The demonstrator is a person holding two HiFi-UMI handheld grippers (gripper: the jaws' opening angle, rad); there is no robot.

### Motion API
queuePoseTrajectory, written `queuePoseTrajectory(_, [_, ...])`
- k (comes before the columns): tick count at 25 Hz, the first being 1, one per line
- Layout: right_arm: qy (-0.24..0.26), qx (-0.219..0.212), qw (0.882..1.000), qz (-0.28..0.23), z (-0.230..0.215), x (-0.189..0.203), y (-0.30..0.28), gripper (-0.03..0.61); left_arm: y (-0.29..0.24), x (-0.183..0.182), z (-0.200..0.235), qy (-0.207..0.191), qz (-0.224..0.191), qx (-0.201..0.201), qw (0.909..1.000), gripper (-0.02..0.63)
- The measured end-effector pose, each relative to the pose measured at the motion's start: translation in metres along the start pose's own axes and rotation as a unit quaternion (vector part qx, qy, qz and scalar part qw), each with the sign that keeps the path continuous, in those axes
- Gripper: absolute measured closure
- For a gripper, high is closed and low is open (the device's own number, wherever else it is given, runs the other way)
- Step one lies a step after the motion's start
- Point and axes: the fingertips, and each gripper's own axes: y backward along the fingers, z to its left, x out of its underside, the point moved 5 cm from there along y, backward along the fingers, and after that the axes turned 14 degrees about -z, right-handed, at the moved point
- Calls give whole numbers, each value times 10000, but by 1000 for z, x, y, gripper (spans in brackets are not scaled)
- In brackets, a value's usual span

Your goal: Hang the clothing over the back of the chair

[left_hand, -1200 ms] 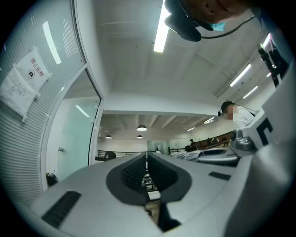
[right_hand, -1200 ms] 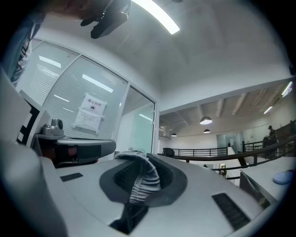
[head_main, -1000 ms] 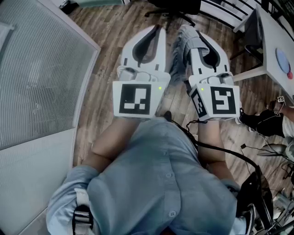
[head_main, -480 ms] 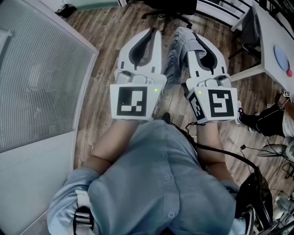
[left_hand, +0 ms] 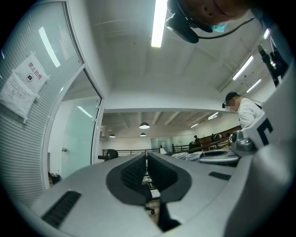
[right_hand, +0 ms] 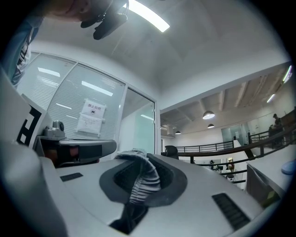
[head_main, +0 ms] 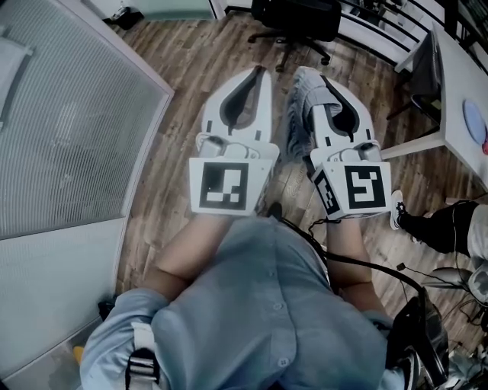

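Observation:
A grey striped garment [head_main: 294, 114] hangs from the tips of my right gripper [head_main: 314, 75], which is shut on it. In the right gripper view the striped cloth [right_hand: 142, 178] is bunched between the jaws and drapes down over them. My left gripper [head_main: 261, 71] is held beside it on the left, shut with nothing in it. The left gripper view shows its jaws [left_hand: 147, 157] pressed together and empty. Both grippers are held about level, above the wooden floor. A black office chair [head_main: 299, 17] stands ahead at the top of the head view, apart from both grippers.
A ribbed glass partition [head_main: 69, 129] runs along the left. At the right stands a white desk [head_main: 457, 91] with a dark panel at its end. A seated person's leg and shoe [head_main: 427, 227] are at the right. Cables and dark gear [head_main: 415, 335] lie at the lower right.
Both grippers have moved a little forward toward the black chair, which shows more fully at the top. The garment stays in the right gripper.

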Motion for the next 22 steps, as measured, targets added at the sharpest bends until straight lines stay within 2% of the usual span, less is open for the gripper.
queuePoseTrajectory(8, [-157,-27,9998,97,-34,27,-52,548,-57,29,26,-6,148,-118,9998,600])
queuePoseTrajectory(14, [-151,-106,9997,186,-45,54,-114,549,-105,55,75,88,97,-213,9997,600])
queuePoseTrajectory(22, [-37,-192,9998,71,-68,71,-195,548,-169,78,122,113,-44,-183,9998,600])
